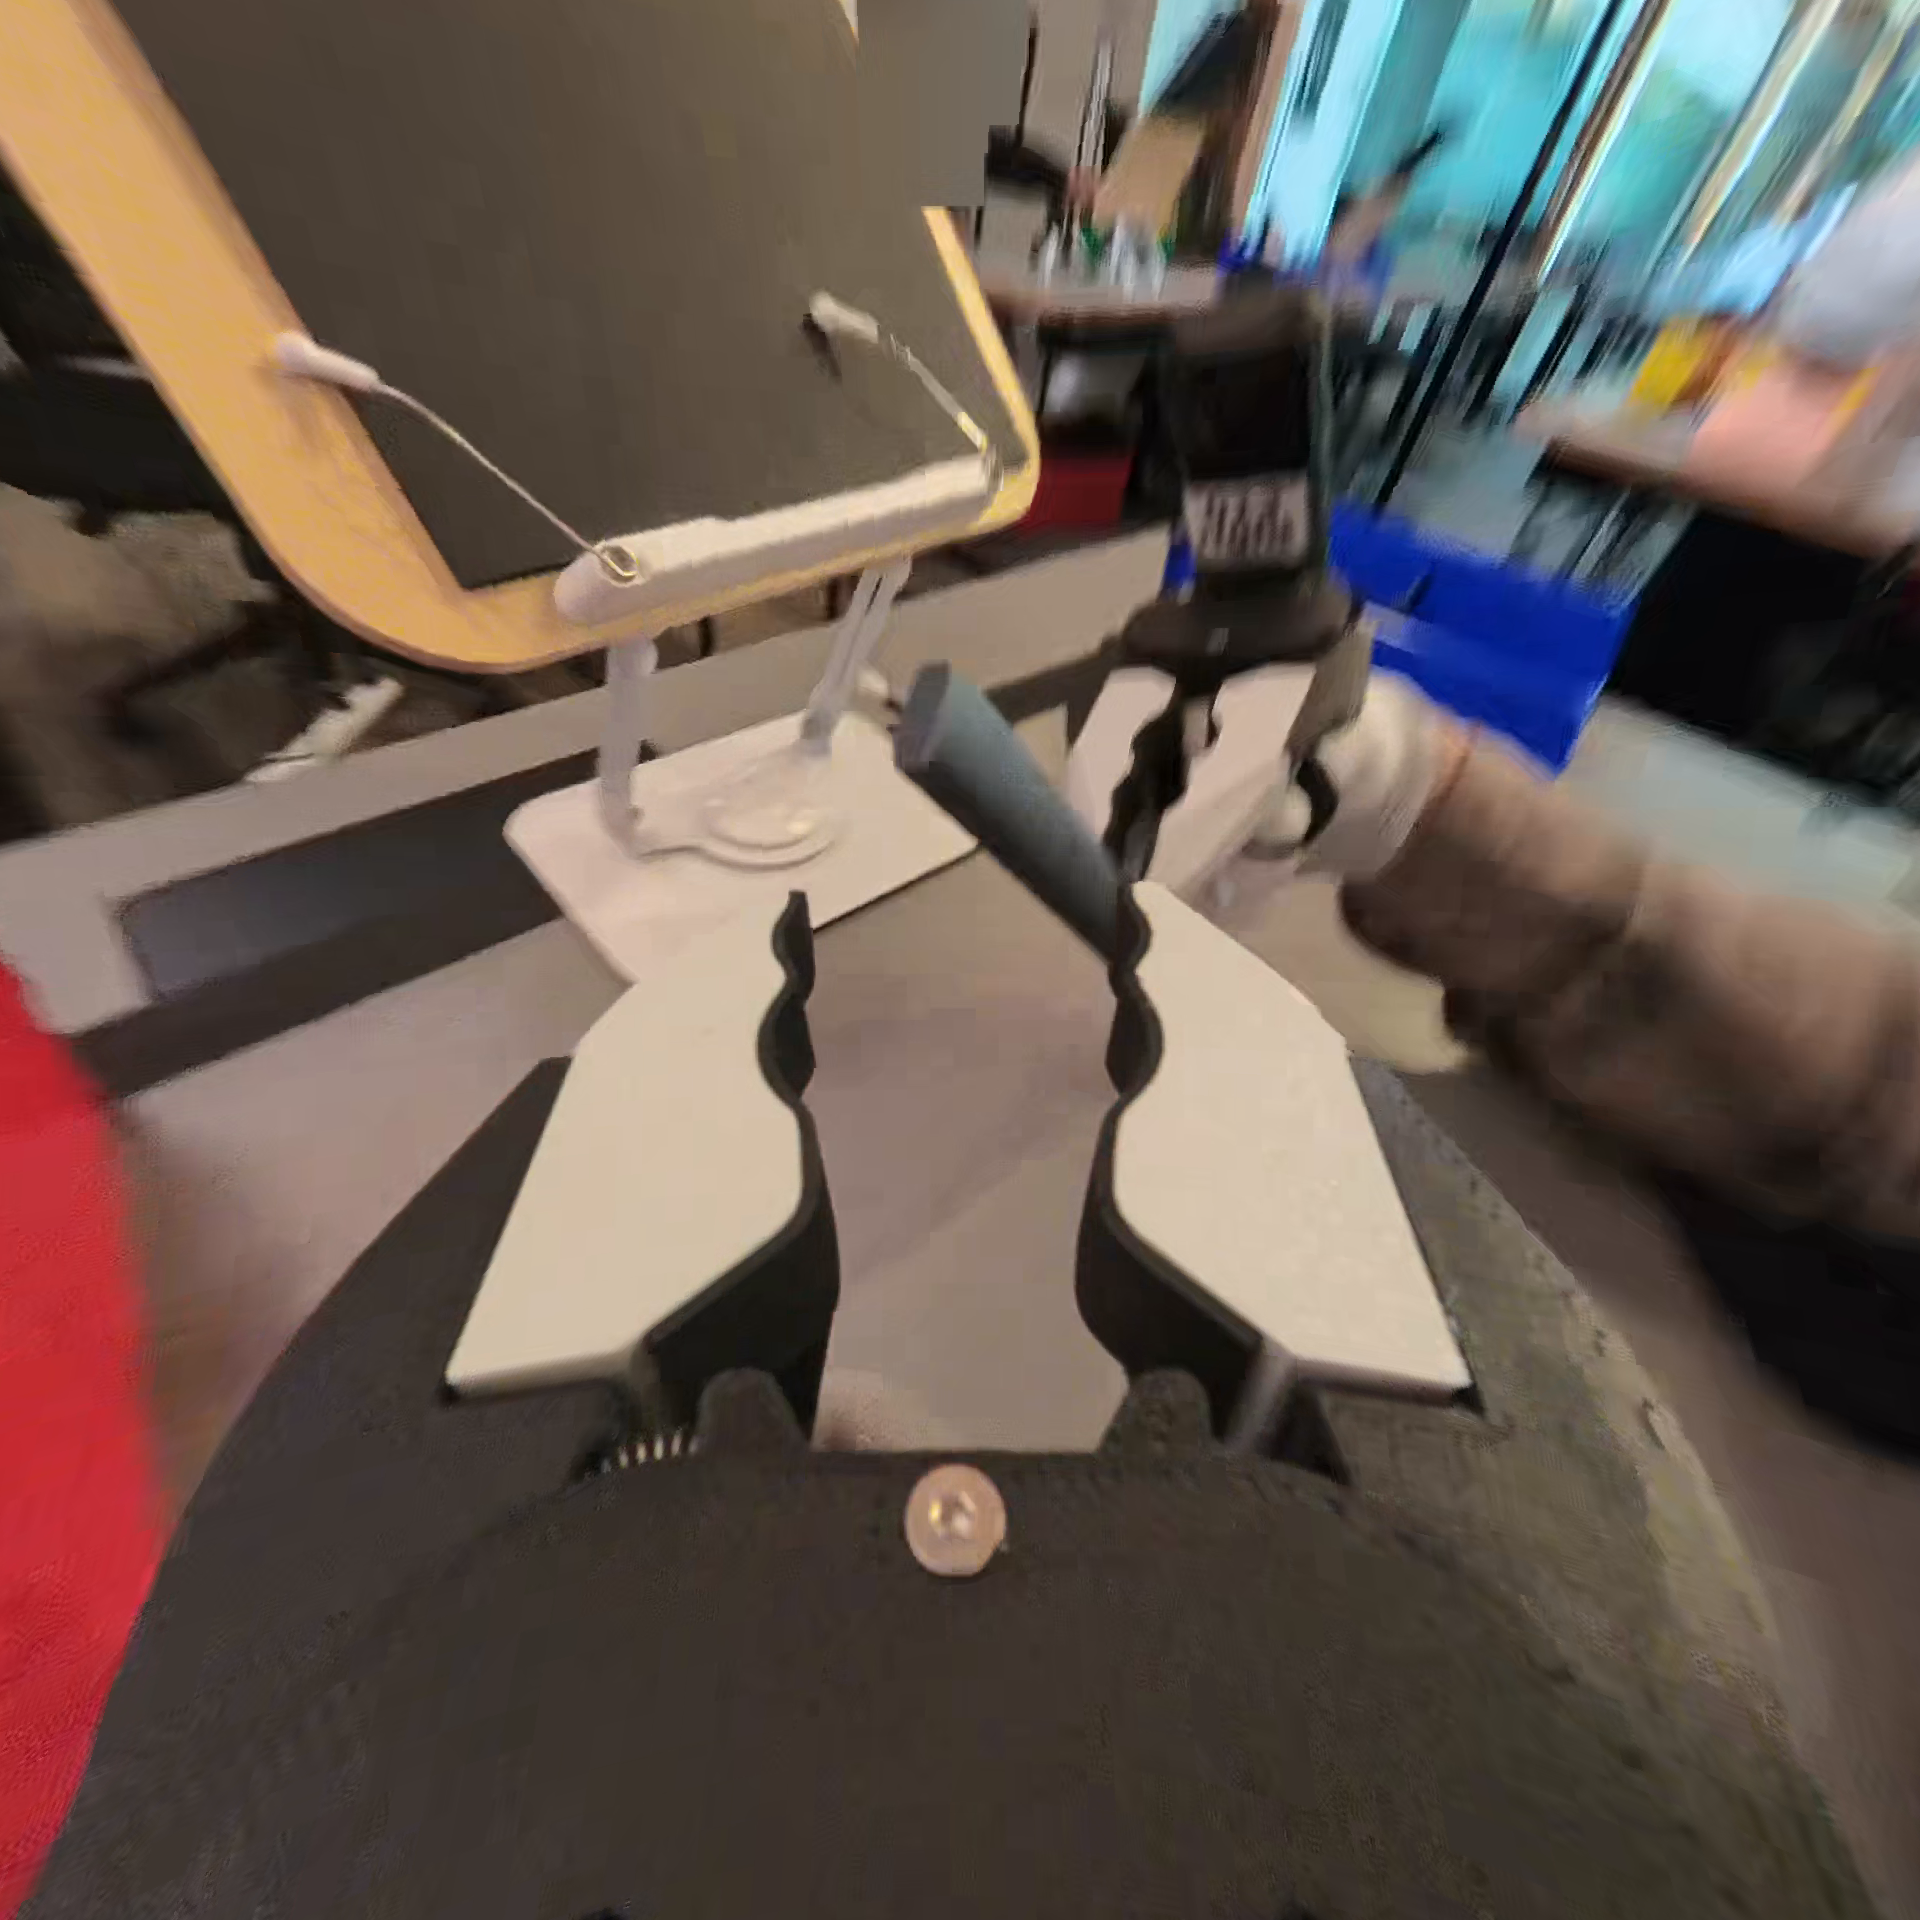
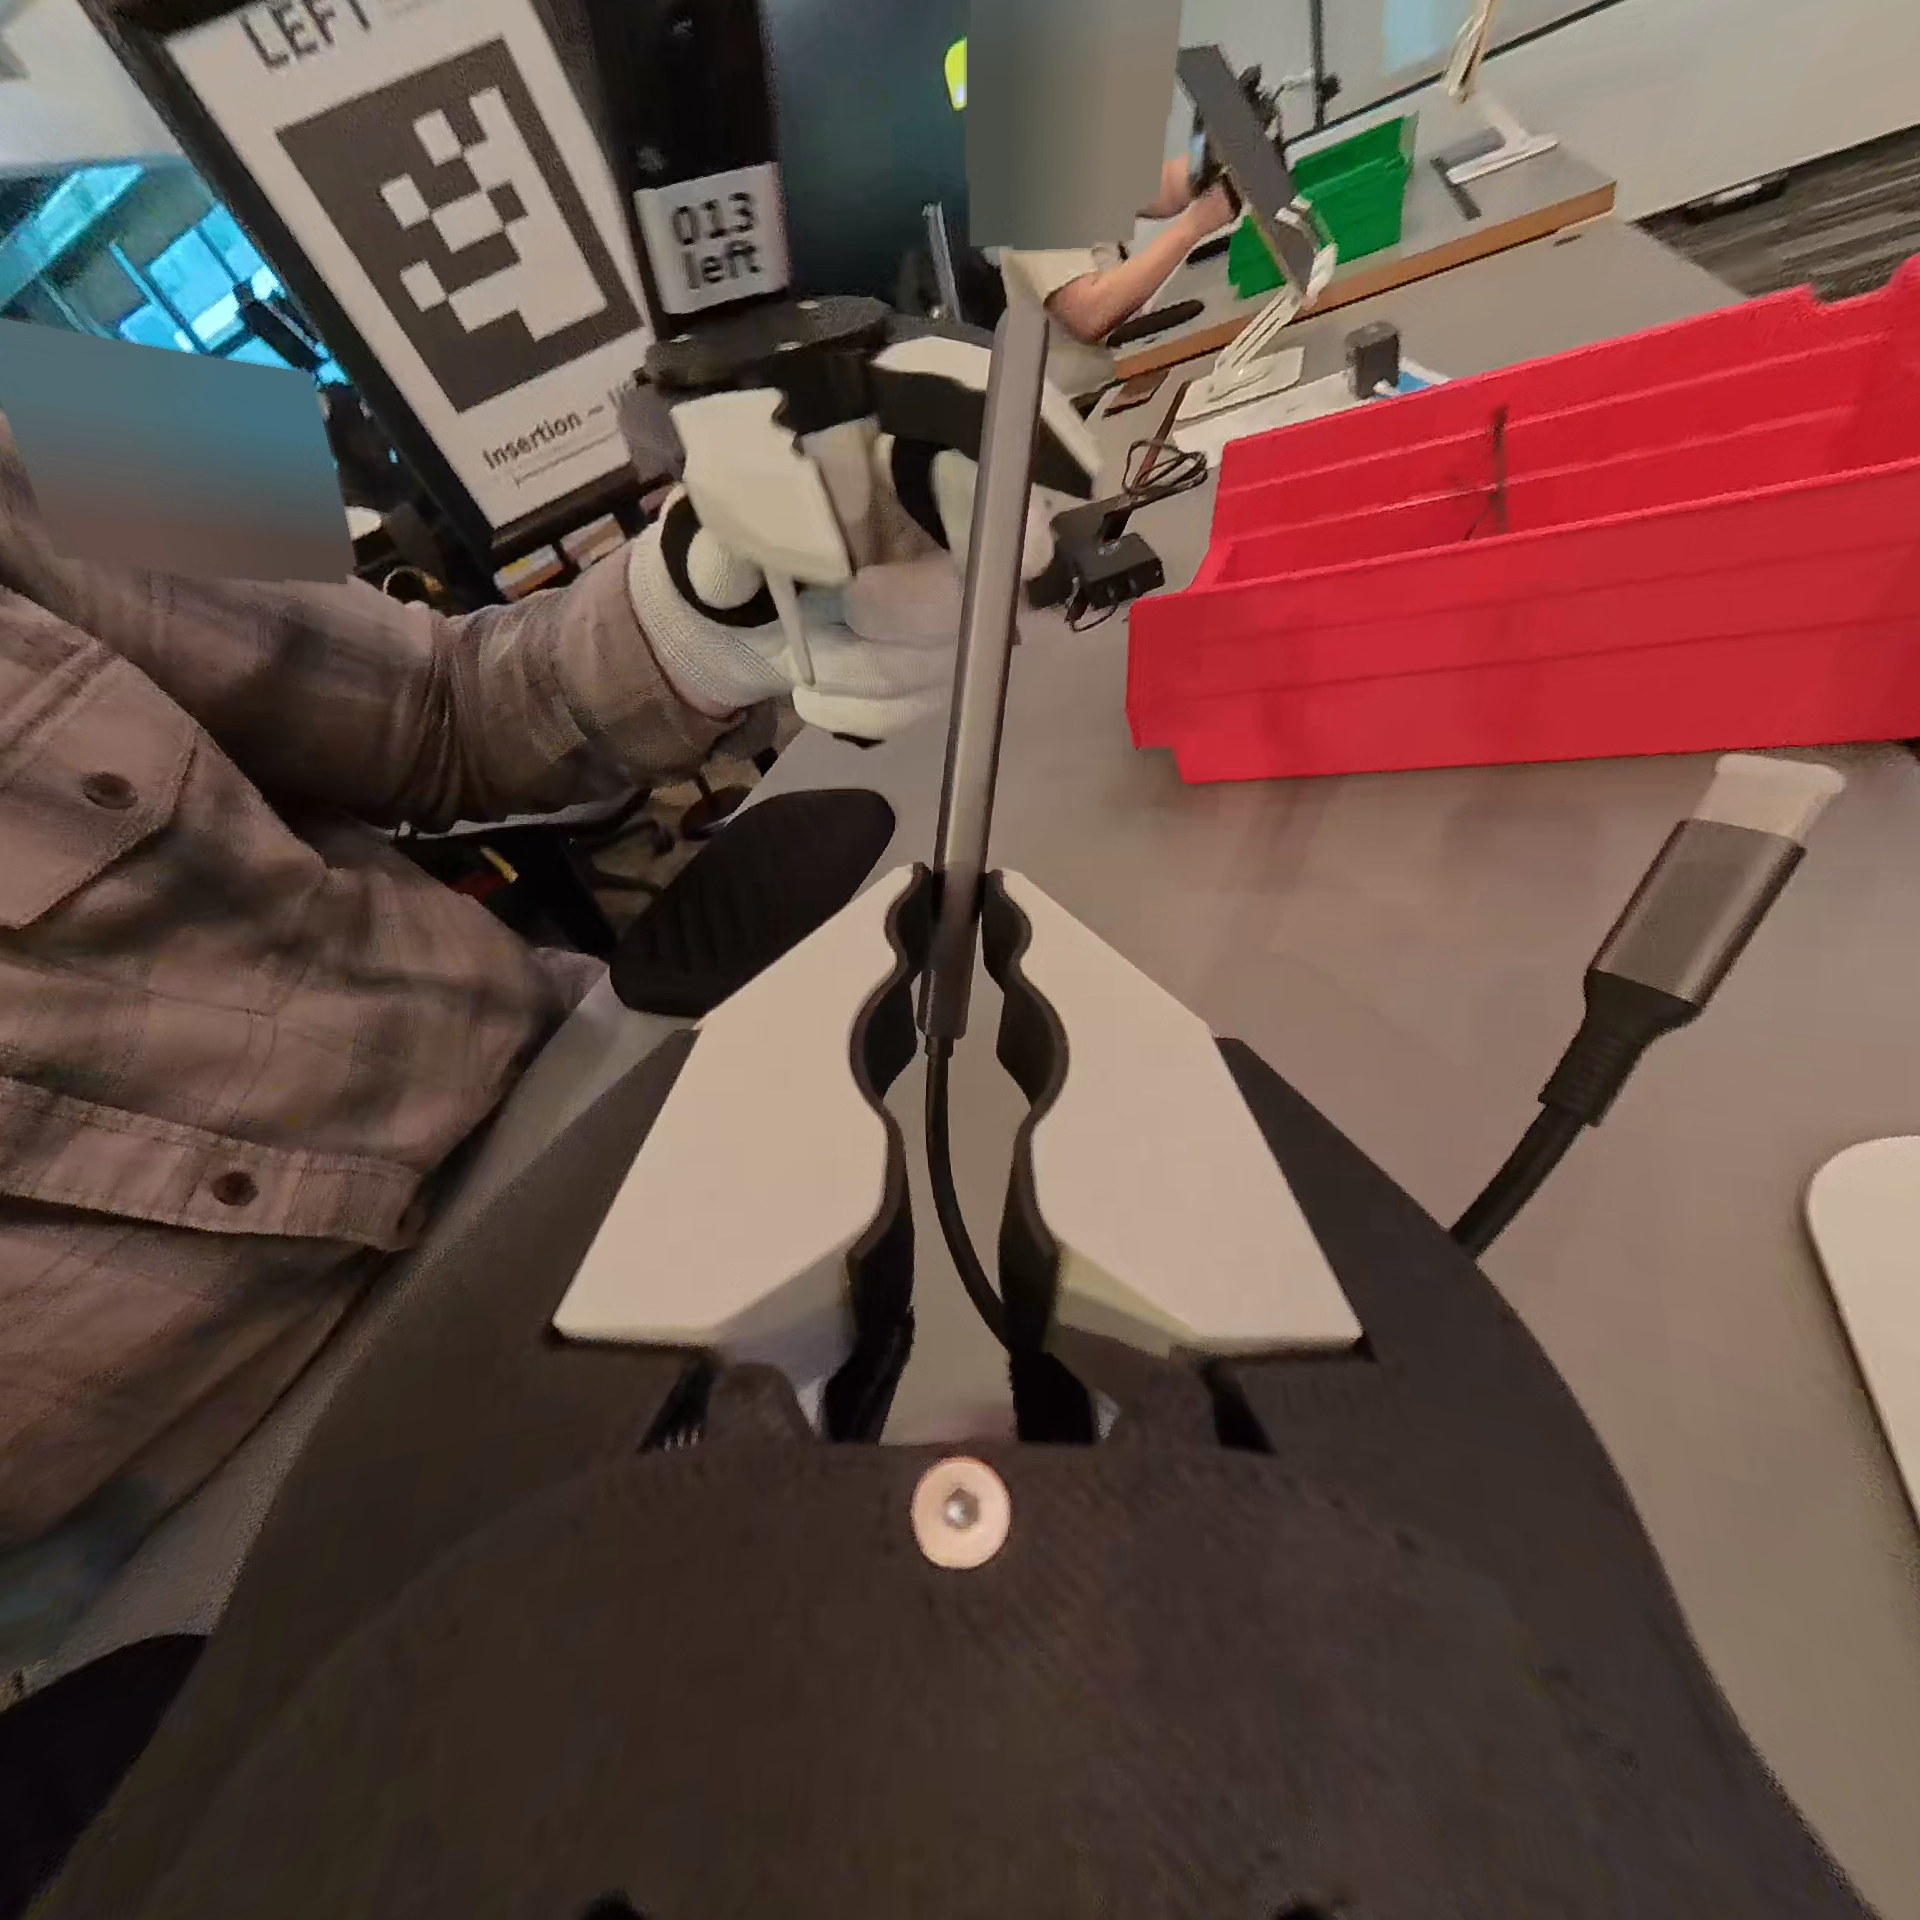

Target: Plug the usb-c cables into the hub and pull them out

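One slim grey hub (image 2: 987,644) stands upright.

Item count, located relative to the red bin (image 2: 1507,582): one red bin on the table. One hub (image 2: 982,665), a slim grey bar, left of the bin. One grey cable plug (image 2: 1704,914) in front of the bin. One black charger block (image 2: 1112,561) just left of the bin. Two grippers: one left gripper (image 2: 821,457) beyond the hub, one right gripper (image 2: 951,894) nearest the camera. Two white gloves (image 2: 727,623).

Right claw (image 2: 948,935) pinched shut; left claw (image 1: 961,925) spread wide, both held in white-gloved hands
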Demonstrator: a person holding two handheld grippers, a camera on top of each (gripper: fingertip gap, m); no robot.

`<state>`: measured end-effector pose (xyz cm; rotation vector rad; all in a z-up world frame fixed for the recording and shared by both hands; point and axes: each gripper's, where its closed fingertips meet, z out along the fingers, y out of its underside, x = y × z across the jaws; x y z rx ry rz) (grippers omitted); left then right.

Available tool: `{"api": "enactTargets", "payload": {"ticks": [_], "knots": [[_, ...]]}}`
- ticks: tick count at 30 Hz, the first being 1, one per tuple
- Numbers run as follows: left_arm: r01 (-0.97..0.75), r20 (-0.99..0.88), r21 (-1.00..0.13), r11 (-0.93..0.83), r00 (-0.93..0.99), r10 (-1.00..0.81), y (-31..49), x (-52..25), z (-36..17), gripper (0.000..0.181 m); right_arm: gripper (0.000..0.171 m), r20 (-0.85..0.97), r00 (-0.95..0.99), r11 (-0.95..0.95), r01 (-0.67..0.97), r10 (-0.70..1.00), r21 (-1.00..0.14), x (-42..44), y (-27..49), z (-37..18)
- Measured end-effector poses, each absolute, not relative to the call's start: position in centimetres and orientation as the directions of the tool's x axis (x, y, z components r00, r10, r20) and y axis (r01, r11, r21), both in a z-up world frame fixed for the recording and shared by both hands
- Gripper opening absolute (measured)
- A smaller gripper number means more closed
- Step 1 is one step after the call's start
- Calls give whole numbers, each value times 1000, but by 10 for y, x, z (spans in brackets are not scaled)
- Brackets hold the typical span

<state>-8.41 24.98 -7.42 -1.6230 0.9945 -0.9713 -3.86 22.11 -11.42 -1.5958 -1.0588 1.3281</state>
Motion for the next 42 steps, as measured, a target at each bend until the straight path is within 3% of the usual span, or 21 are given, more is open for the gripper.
{"api": "enactTargets", "payload": {"ticks": [3,6,9,10,12,17,25,30,34,37,39,42], "knots": [[-25,307,-945,-327,281,-909,248,-74,-77,47,7,-329,79,-337,153,941,-929,-47,216,-124],[9,347,-935,-354,228,-910,244,-67,-79,16,7,-345,58,-350,161,937,-923,-53,214,-130],[11,386,-920,-391,190,-903,244,-64,-84,11,8,-367,80,-375,191,927,-907,-54,217,-138],[10,394,-916,-401,205,-896,246,-64,-87,10,9,-365,114,-381,206,924,-901,-52,220,-141],[-35,441,-890,-455,196,-876,246,-60,-97,10,33,-328,169,-364,272,929,-891,-44,221,-147],[-165,594,-774,-612,148,-791,238,-42,-134,10,47,-248,226,-325,431,942,-842,-23,213,-160],[-318,640,-672,-669,206,-741,242,-20,-194,13,44,-225,298,-364,577,927,-731,-9,219,-203],[-358,632,-656,-665,222,-742,247,-13,-212,15,51,-262,336,-410,517,905,-752,-11,232,-209],[-287,616,-729,-621,120,-779,243,-6,-192,13,43,-399,260,-475,426,879,-770,-31,227,-209],[-258,591,-771,-582,50,-805,235,-4,-180,11,16,-467,174,-497,370,867,-785,-42,221,-201],[-243,590,-778,-579,34,-807,235,-6,-176,12,11,-484,165,-509,359,860,-782,-43,221,-199],[-211,513,-825,-525,111,-851,246,-14,-167,27,9,-493,182,-524,359,851,-772,-39,223,-197]]}}
